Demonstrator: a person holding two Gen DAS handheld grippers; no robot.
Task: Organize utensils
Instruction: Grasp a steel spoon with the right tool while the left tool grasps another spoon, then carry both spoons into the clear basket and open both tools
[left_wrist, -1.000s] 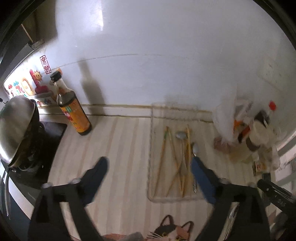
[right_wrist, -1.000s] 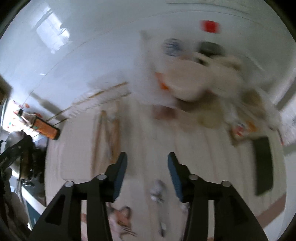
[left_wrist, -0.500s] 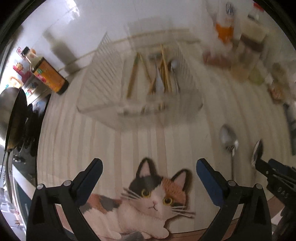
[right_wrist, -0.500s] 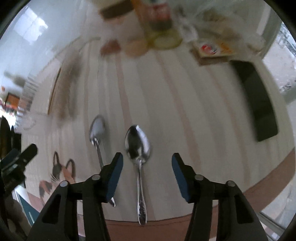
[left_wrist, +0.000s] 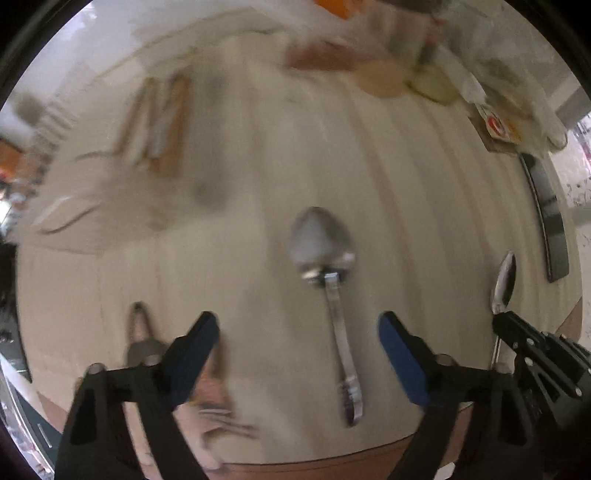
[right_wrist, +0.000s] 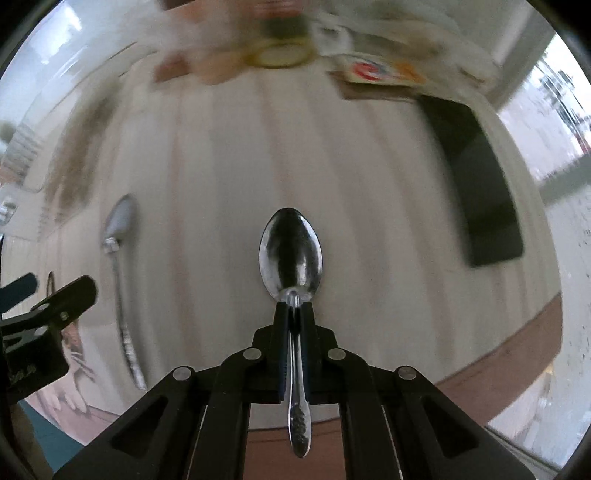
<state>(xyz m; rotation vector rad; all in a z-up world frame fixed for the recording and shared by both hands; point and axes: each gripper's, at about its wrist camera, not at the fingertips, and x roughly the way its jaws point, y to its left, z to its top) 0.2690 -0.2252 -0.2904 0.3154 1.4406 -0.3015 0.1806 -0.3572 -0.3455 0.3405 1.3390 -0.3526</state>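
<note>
Left wrist view: our left gripper (left_wrist: 298, 350) hung with fingers spread wide, grasping nothing, and a spoon (left_wrist: 332, 291) lay on the striped mat (left_wrist: 424, 184) between them at centre frame. Upper left, a blurred tray (left_wrist: 110, 184) held utensils.

Right wrist view: our right gripper (right_wrist: 294, 314) was clenched on a second spoon (right_wrist: 290, 254) at its neck, centre frame. By our reckoning, both spoons were not yet in the tray.

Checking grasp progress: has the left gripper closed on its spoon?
No, the left gripper stands open, fingers either side of the spoon lying on the table.
</note>
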